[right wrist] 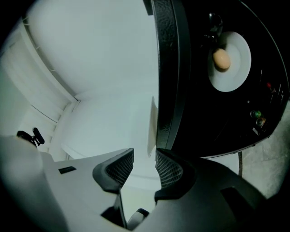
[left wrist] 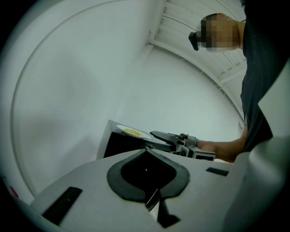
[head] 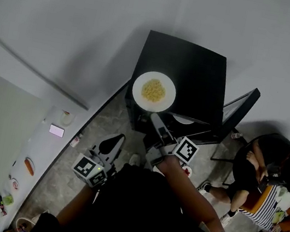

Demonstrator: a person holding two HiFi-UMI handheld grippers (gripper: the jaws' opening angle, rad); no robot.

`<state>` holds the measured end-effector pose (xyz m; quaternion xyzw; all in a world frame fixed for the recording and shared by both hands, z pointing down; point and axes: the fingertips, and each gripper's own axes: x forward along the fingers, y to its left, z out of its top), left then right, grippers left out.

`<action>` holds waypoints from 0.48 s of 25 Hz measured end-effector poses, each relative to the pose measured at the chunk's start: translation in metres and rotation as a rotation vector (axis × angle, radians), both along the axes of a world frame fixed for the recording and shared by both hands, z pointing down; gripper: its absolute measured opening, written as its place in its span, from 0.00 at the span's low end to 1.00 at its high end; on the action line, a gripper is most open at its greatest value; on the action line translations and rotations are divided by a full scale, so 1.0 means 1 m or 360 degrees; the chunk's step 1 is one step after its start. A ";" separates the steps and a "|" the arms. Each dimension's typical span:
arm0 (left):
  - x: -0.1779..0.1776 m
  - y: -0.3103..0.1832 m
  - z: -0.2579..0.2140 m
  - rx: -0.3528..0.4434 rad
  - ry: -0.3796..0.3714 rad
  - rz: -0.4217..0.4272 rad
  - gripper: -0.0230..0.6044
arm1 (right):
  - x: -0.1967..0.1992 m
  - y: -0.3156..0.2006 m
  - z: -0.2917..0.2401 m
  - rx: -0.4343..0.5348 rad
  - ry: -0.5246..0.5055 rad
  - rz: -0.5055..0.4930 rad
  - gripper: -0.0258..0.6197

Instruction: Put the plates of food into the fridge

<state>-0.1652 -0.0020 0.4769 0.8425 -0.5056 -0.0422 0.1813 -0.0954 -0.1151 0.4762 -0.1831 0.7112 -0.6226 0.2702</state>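
Plate of noodles (head: 154, 91) on top of the black fridge (head: 196, 74), at its front left corner, rim reaching the front edge. Right tongs (head: 158, 125) just below and in front of that rim, pads apart, gripping nothing. Along them, plate rim edge-on just ahead of the gap, not between the pads, right beside the fridge's top edge. Left tongs (head: 113, 145) lower and further left, well apart from the plate, closed and empty. Door (head: 239, 110) swung open to the right. Inside, a second plate (right wrist: 235, 61) with round food (right wrist: 221, 59) on it. Bare wall (head: 68, 16) behind and left of the fridge; floor (head: 96, 126) showing at front left. Seated person (head: 268, 173) just beyond the open door.
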 end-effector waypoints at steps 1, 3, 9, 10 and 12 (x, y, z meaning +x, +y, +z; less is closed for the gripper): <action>-0.002 -0.001 0.000 -0.0007 0.0005 -0.0007 0.07 | -0.003 -0.003 0.000 -0.0008 -0.0004 0.0000 0.27; -0.005 -0.002 0.001 -0.0015 0.0000 -0.0010 0.07 | -0.007 -0.009 0.001 -0.0037 -0.0023 0.0007 0.27; -0.012 -0.004 0.004 -0.0018 0.0008 -0.0015 0.07 | -0.013 -0.021 0.004 -0.0124 -0.0092 0.0030 0.27; -0.013 -0.004 0.004 -0.0024 0.0004 -0.0014 0.07 | -0.014 -0.022 0.006 -0.0140 -0.0090 0.0031 0.27; -0.012 -0.005 0.004 -0.0044 -0.0003 -0.0015 0.07 | -0.014 -0.023 0.010 -0.0166 -0.0083 0.0031 0.24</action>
